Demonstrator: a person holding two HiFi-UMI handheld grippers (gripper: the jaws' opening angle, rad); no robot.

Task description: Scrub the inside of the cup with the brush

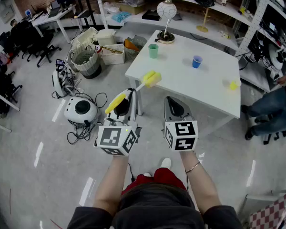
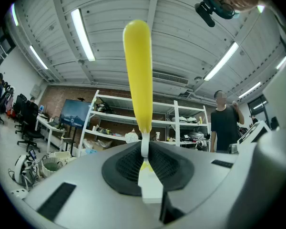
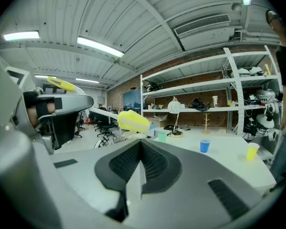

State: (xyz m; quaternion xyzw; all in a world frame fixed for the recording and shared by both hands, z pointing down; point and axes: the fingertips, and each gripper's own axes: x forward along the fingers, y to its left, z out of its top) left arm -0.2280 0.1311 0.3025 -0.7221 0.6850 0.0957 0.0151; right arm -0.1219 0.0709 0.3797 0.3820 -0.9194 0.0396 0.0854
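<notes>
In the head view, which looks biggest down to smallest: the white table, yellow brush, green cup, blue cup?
1. white table
2. yellow brush, helped by being nearer the camera
3. green cup and blue cup: look alike, no ranking

I see a white table [image 1: 205, 87] ahead, with a white globe on a stand [image 1: 166, 9] at its far corner. Left of the table, a mesh basket [image 1: 86, 61] and a white domed device [image 1: 81, 109] sit on the floor. A person in jeans [image 1: 271, 112] stands right of it.
</notes>
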